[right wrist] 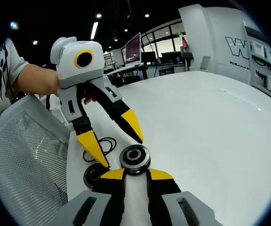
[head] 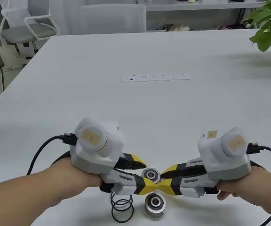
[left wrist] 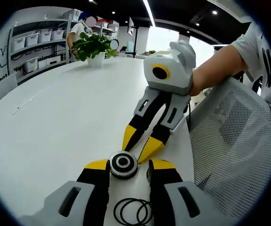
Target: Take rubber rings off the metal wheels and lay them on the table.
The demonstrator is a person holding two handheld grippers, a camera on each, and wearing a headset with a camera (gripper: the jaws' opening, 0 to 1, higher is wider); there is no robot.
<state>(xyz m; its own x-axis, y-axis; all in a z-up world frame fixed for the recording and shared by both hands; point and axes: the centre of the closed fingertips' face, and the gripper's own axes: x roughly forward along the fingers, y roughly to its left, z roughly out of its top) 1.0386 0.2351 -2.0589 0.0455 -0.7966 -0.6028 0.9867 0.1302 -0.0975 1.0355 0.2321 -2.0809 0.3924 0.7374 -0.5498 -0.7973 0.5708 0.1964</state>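
fingers (right wrist: 160, 175) of the right gripper (right wrist: 135, 175) pinch the small round silver metal wheel (head: 150, 174) just above the near edge of the white counter (head: 173, 113), left gripper (left wrist: 128, 165) fingers (left wrist: 98, 165) spread around it; a hard pull could twist it free.

The left hand (head: 76, 181) and right hand (head: 262, 187) reach in from the near edge. Each holds a white-and-grey, yellow-tipped gripper. The left gripper (head: 142, 175) and right gripper (head: 163, 178) point at each other, tips almost meeting. The left's jaws stand spread; the right's leave a narrow slit.
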